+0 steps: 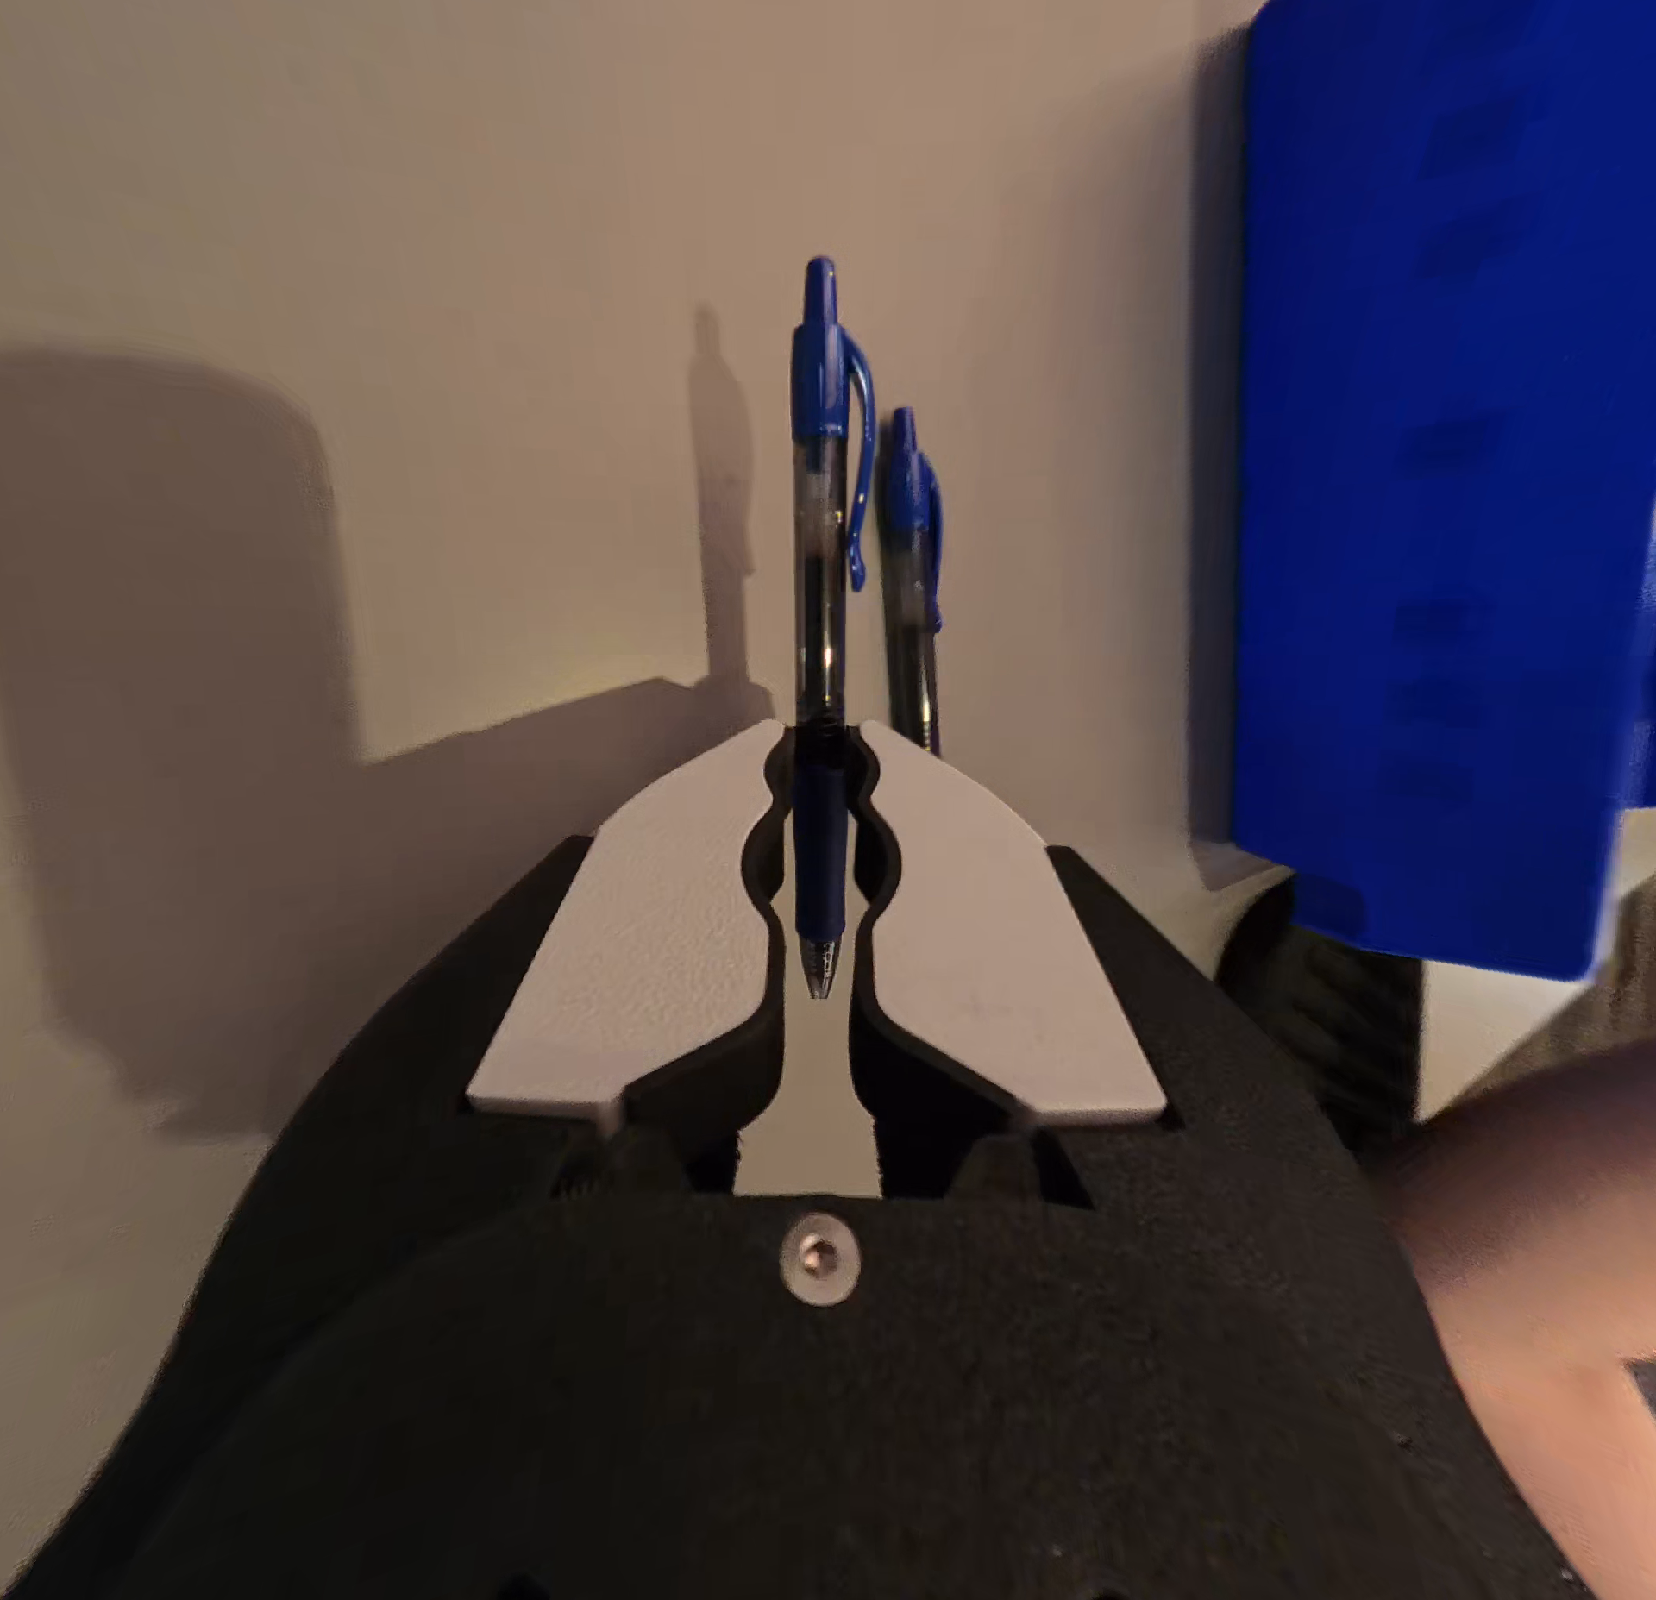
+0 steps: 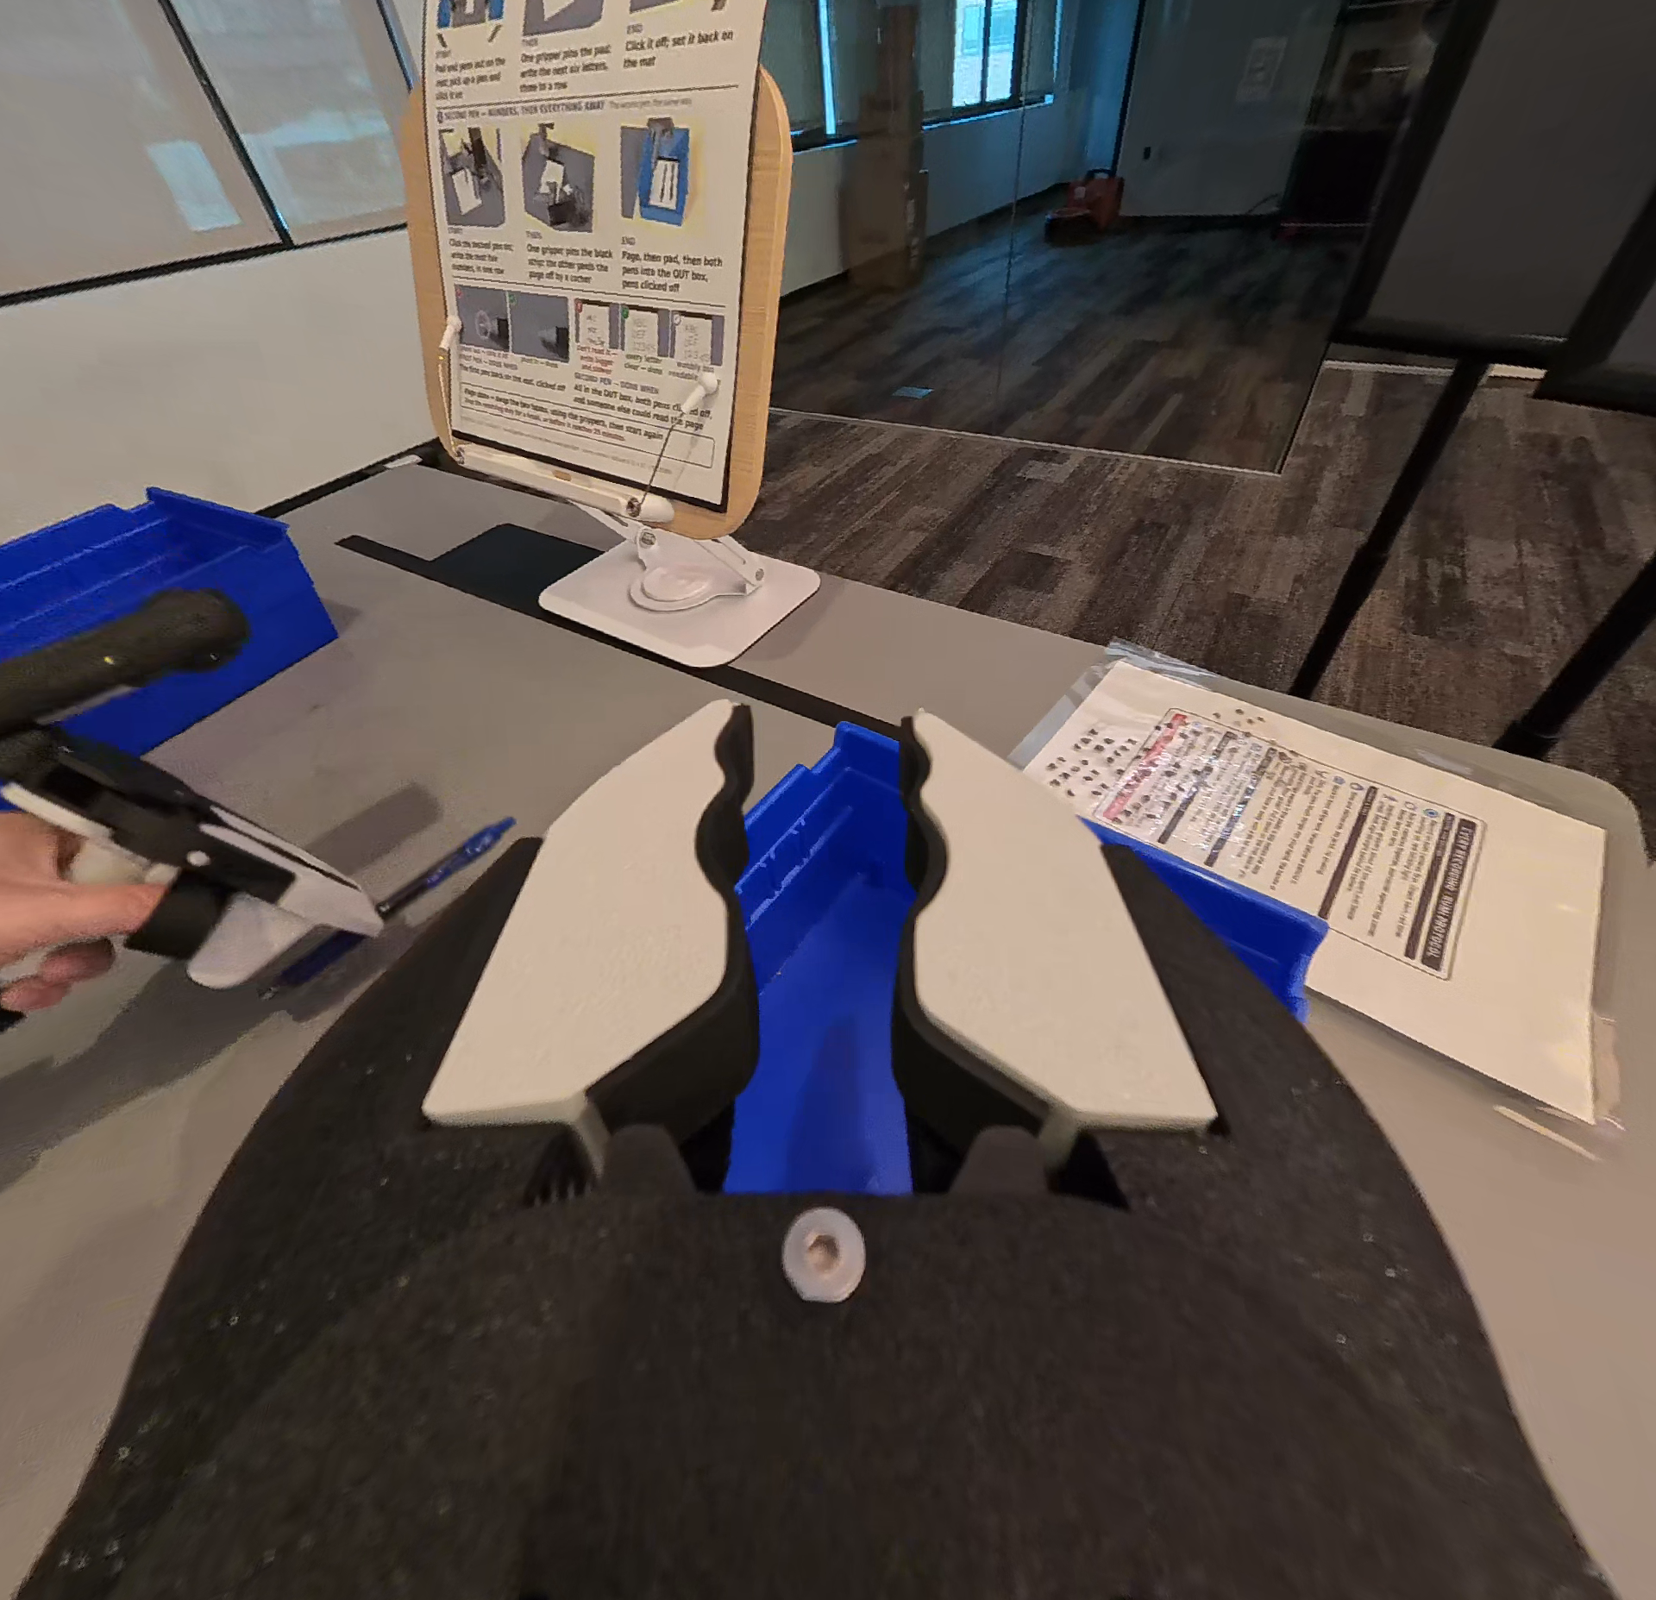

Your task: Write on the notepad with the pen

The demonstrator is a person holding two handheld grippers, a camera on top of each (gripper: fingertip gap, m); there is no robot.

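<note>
In the left wrist view, the far left of the frame holds only the pale tabletop (image 1: 269, 213) with a dark, blocky shadow across it. At centre, the left tongs (image 1: 820, 741) are drawn narrow around a blue pen (image 1: 820, 517): their white fingers (image 1: 681, 912) press on its dark blue grip, the point faces the camera in the gap between them, and the clicker end and clip stand out beyond the fingertips. Just right of it lies a second blue pen (image 1: 914, 571), partly hidden behind the right finger. A blue bin (image 1: 1434, 446) fills the right side of the frame, and a blurred hand shows in the lower right corner.

In the right wrist view, another blue bin (image 2: 143, 562) sits at the left edge, with the left tongs (image 2: 358, 916) below it in a person's hand (image 2: 54, 921), low over the grey tabletop (image 2: 502, 706). An instruction sheet on a white stand (image 2: 681, 598) rises at top centre. The right tongs (image 2: 824, 724) gape wide and hold nothing, above a blue bin (image 2: 815, 974). At the right lies a bagged printed sheet (image 2: 1479, 974). No notepad can be made out in either view.
</note>
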